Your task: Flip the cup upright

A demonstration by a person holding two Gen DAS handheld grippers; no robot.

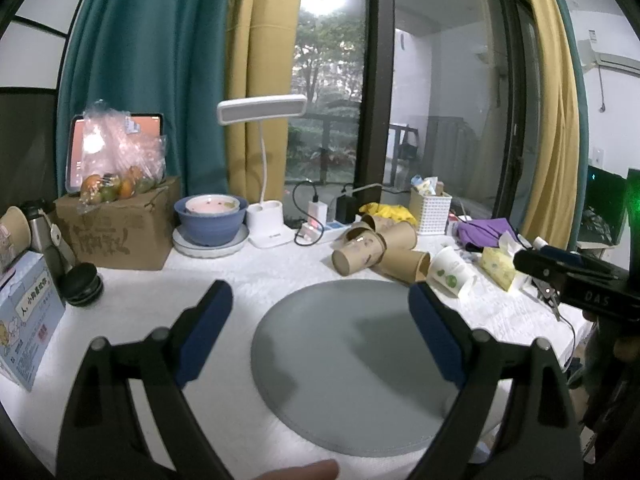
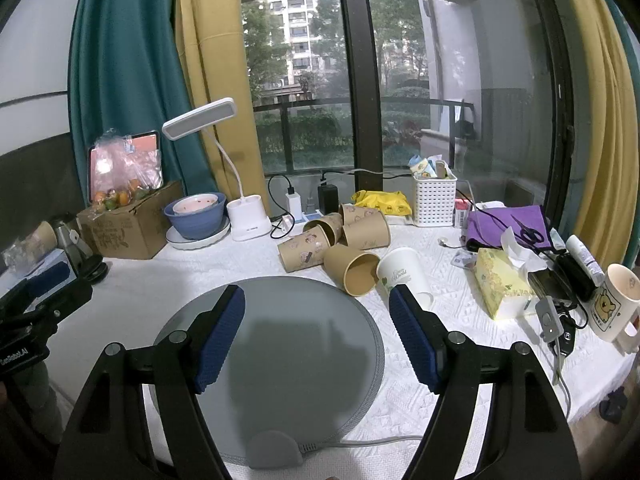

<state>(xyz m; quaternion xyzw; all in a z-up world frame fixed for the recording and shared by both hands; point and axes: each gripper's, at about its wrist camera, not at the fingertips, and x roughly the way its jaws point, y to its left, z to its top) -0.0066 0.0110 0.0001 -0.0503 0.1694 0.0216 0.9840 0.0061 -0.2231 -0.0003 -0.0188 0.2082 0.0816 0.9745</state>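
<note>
My left tool (image 1: pixel 320 312) is spread wide with nothing between its blue pads (image 1: pixel 204 332). My right tool (image 2: pixel 318 320) is likewise spread and empty. Both hang above the grey mat (image 2: pixel 280 344) on the white table (image 2: pixel 460 368).

The cups lie on their sides just beyond the mat's far edge. The brown cups (image 2: pixel 340 240) form a touching heap; the nearest one (image 2: pixel 354 270) has its mouth turned toward me. The white cup (image 2: pixel 402 276) lies tipped just to the right of that heap, close to my right tool's right pad (image 2: pixel 414 340). From the left wrist view, the white cup (image 1: pixel 450 272) sits beside the brown heap (image 1: pixel 376 248).

A lamp (image 2: pixel 240 184), a blue bowl (image 2: pixel 196 218) and a tissue box (image 2: pixel 502 284) also stand on the table.
</note>
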